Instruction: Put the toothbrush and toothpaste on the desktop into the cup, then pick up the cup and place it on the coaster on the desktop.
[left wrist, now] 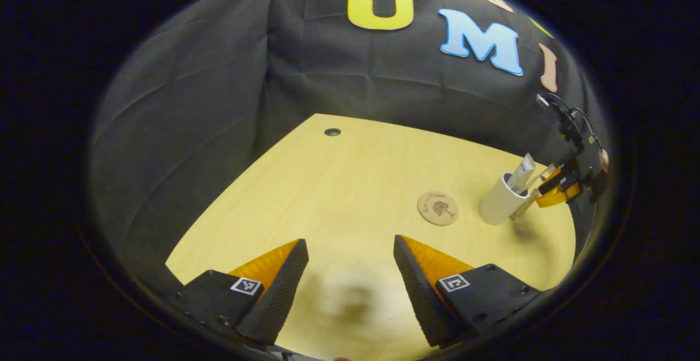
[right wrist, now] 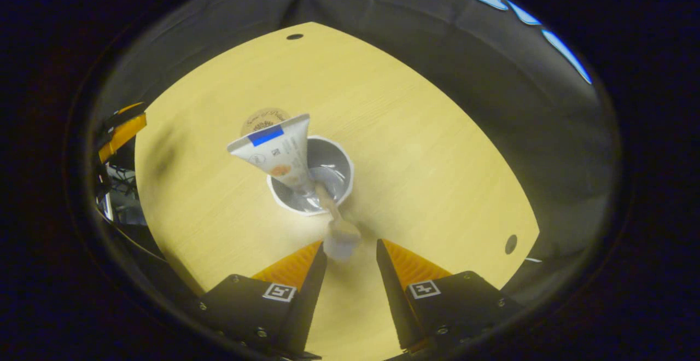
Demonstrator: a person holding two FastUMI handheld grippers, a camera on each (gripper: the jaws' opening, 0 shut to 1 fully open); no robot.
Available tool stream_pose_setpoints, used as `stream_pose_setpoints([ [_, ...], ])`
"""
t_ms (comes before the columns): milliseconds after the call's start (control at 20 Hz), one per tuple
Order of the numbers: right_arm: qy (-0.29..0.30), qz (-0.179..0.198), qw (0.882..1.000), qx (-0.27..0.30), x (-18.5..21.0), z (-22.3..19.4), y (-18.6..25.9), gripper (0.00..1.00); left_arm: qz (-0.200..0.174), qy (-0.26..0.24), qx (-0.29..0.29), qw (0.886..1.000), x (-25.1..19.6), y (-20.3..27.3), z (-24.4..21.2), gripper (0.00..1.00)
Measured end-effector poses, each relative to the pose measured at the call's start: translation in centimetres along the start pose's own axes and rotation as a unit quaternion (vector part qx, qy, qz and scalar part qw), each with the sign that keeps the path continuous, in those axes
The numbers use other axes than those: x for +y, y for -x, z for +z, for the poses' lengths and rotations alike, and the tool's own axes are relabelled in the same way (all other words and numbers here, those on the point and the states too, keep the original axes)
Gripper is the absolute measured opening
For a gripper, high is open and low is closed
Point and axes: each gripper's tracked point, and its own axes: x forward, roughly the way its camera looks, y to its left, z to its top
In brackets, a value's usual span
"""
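Pale wooden desktop filled the booth floor beneath black cloth walls. Nearest, the right gripper stood with jaws parted above the white plastic cup, gripping nothing; the wooden-handled toothbrush leaned in the cup just ahead of its tips, beside the white toothpaste tube. Both items looked loaded. The left gripper hung wide open and empty. Farther off, the round cork coaster lay bare near the cup, so the lift remained
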Motion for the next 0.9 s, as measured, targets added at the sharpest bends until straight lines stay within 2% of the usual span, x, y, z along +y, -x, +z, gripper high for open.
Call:
stream_pose_setpoints([
  [100, 0.019, 0.007, 1.000, 0.016, 0.0, 0.4, -1.0, 0.62, 0.017, 0.011, 0.004, 1.000, 2.0, 0.1, -0.4, 1.00],
  [250, 0.037, 0.020, 0.998, 0.035, 0.4, 1.1, -2.0, 0.58, 0.040, 0.024, 0.010, 0.999, 4.2, 0.6, -1.2, 1.00],
  [300, 0.044, 0.023, 0.998, 0.042, 0.5, 1.2, -2.3, 0.63, 0.046, 0.028, 0.012, 0.998, 4.7, 0.8, -1.5, 1.00],
  [400, 0.053, 0.031, 0.997, 0.052, 0.7, 1.5, -3.0, 0.58, 0.059, 0.036, 0.014, 0.997, 5.8, 1.3, -2.0, 1.00],
  [500, 0.057, 0.041, 0.995, 0.067, 1.2, 1.3, -3.7, 0.60, 0.071, 0.044, 0.019, 0.996, 6.8, 1.7, -2.5, 1.00],
  [600, 0.068, 0.037, 0.995, 0.070, 1.0, 1.1, -4.7, 0.60, 0.078, 0.051, 0.021, 0.995, 7.4, 1.9, -2.9, 1.00],
  [650, 0.072, 0.031, 0.994, 0.070, 0.9, 0.9, -5.2, 0.55, 0.081, 0.053, 0.022, 0.995, 7.6, 2.0, -3.0, 1.00],
  [700, 0.067, 0.035, 0.995, 0.070, 0.9, 1.3, -4.7, 0.45, 0.083, 0.054, 0.023, 0.995, 7.5, 2.0, -3.0, 1.00],
  [750, 0.066, 0.044, 0.994, 0.075, 0.9, 0.8, -4.7, 0.27, 0.085, 0.055, 0.024, 0.995, 7.6, 2.0, -3.1, 1.00],
  [900, 0.065, 0.042, 0.995, 0.064, 0.9, 1.0, -4.6, 0.22, 0.084, 0.053, 0.024, 0.995, 7.3, 1.7, -2.8, 1.00],
])
